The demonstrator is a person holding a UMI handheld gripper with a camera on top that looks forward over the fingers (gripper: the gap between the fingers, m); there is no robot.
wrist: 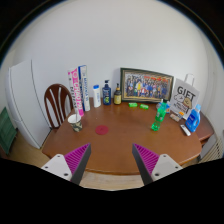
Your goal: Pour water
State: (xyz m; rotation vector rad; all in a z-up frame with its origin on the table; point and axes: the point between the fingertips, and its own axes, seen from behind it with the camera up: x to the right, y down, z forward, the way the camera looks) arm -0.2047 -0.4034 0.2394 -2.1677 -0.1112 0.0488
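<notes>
Two pads (78,158) of my gripper (112,160) spread wide on nothing, green bottle (160,113) upright beyond them, neck up, far across the table (115,135), near a blue bottle (192,120).

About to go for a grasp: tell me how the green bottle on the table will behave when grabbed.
The green bottle looks tall and narrow, so it probably tips easily if nudged. It seems to be translucent plastic, likely light and slightly squeezable. The claw is open, well short of it.
</notes>
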